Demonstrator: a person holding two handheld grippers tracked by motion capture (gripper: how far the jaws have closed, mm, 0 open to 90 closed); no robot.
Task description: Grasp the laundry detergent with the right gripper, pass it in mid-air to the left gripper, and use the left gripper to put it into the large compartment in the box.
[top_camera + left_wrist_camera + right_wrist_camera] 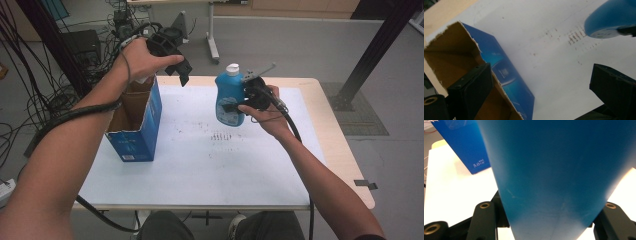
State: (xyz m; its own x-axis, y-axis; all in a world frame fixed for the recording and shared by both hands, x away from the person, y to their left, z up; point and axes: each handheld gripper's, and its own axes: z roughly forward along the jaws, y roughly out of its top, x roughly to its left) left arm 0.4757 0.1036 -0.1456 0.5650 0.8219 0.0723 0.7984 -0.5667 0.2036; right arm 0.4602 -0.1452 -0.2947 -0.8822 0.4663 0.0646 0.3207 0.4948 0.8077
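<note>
A blue bottle (pixel 227 95) with a white cap hangs upright above the white mat, my right gripper (pixel 234 104) shut on its lower body. In the right gripper view the bottle (pixel 554 170) sits pressed between both jaws of the right gripper (pixel 549 227). My left gripper (pixel 175 60) is held up over the far end of an open blue cardboard box (pixel 137 122). In its own view the left gripper (pixel 541 92) stands open and holds nothing. One jaw is over the box (pixel 506 75), and the bottle's base (pixel 609 22) shows at the upper right.
The white mat (pixel 210 165) covers most of the wooden table (pixel 345 150). The box (pixel 466 145) stands near the table's left edge. Cables and black frame posts (pixel 380 45) surround the table on the floor.
</note>
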